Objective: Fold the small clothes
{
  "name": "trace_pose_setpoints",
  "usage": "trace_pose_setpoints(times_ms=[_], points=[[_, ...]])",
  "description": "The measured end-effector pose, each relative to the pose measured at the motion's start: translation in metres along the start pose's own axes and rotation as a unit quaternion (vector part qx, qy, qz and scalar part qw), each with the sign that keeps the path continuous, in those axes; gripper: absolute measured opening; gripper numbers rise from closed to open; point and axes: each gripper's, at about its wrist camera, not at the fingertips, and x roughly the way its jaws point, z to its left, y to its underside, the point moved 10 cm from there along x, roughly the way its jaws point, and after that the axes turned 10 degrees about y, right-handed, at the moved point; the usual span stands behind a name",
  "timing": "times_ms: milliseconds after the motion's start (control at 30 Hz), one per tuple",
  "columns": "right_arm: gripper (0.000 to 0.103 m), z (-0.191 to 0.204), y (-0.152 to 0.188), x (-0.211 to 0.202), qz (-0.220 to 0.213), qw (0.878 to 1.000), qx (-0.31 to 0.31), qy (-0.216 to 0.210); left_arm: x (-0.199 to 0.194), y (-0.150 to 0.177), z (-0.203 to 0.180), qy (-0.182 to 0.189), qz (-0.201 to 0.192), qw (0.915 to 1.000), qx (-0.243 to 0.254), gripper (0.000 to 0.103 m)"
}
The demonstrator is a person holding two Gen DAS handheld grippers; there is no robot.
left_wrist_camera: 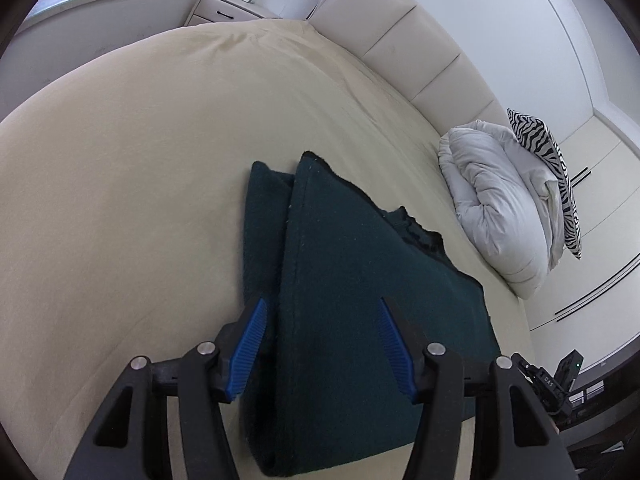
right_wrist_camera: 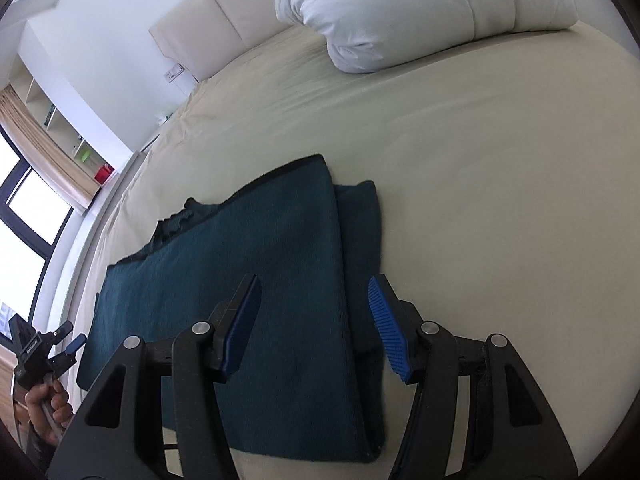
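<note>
A dark teal knitted garment [left_wrist_camera: 340, 260] lies folded lengthwise on the beige bed sheet [left_wrist_camera: 140, 160], one layer overlapping a narrower strip beside it. My left gripper [left_wrist_camera: 322, 300] hovers over its near end, open, with the blue pads [left_wrist_camera: 250, 344] on either side of the top layer's edge and not pressing the cloth. In the right wrist view the same garment [right_wrist_camera: 260, 240] stretches away to the left. My right gripper [right_wrist_camera: 314, 278] is open above its fold line, with nothing pinched. The left gripper [right_wrist_camera: 72, 346] shows at the far left, held by a hand [right_wrist_camera: 44, 404].
A bundled white duvet [left_wrist_camera: 496, 208] and a zebra-striped pillow [left_wrist_camera: 548, 160] lie by the padded headboard [left_wrist_camera: 400, 40]. A nightstand [left_wrist_camera: 224, 8] stands beyond the bed. A window with a curtain [right_wrist_camera: 36, 152] is on the left. Bare sheet [right_wrist_camera: 500, 180] surrounds the garment.
</note>
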Motion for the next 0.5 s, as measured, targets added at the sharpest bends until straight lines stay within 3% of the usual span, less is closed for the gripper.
trace_pose_setpoints(times_ms=[267, 433, 500], points=[[0.055, -0.014, 0.04, -0.024, 0.007, 1.0, -0.008, 0.012, -0.005, 0.02, 0.003, -0.031, 0.006, 0.9988, 0.037, 0.054], [0.055, -0.018, 0.042, -0.024, 0.008, 0.999, -0.019, 0.042, -0.007, 0.019, 0.002, -0.051, 0.003, 0.997, 0.059, 0.039], [0.055, -0.021, 0.038, -0.024, 0.003, 0.998, -0.016, 0.054, -0.007, 0.019, 0.0, -0.058, 0.005, 0.9958, 0.071, 0.038]])
